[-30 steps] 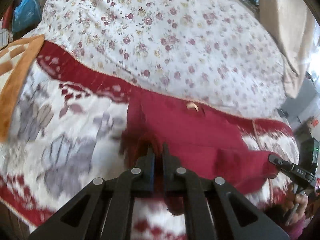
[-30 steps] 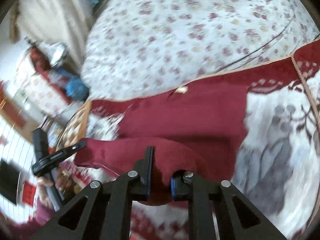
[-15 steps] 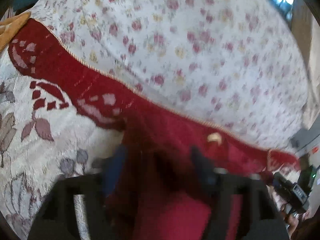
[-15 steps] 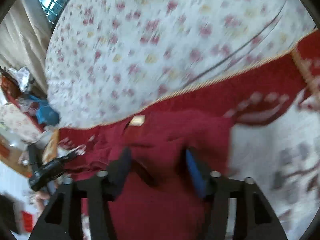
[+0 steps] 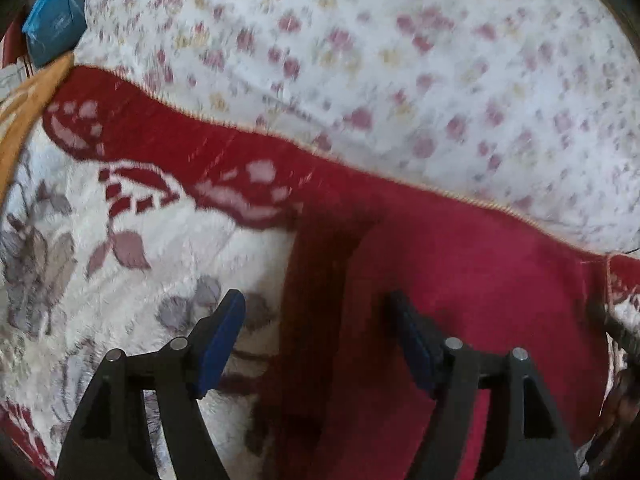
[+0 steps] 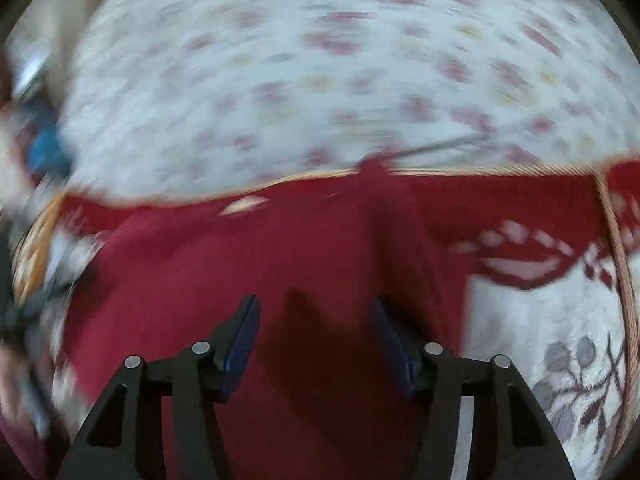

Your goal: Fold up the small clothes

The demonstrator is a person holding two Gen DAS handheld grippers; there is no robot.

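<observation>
A dark red garment (image 5: pixel 460 280) lies flat on a patterned blanket, its far edge along the blanket's red border. My left gripper (image 5: pixel 314 300) hangs open just above the garment's left edge, one blue pad over the blanket and the other over the red cloth. In the right wrist view the same garment (image 6: pixel 240 280) fills the middle, with a pale neck label (image 6: pixel 244 204) near its far edge. My right gripper (image 6: pixel 314 306) hovers over the cloth; its jaws are closing, still apart, and nothing is pinched between the pads.
The white blanket (image 5: pixel 140 240) with grey leaves and a red border lies under the garment. Beyond it spreads a white floral sheet (image 5: pixel 360 60). A blue bag (image 5: pixel 52 28) and an orange-edged cloth (image 5: pixel 24 120) sit at the far left.
Both grippers were shut on a raised fold of the red garment. They moved forward and down, let it go and opened. The garment now lies flat.
</observation>
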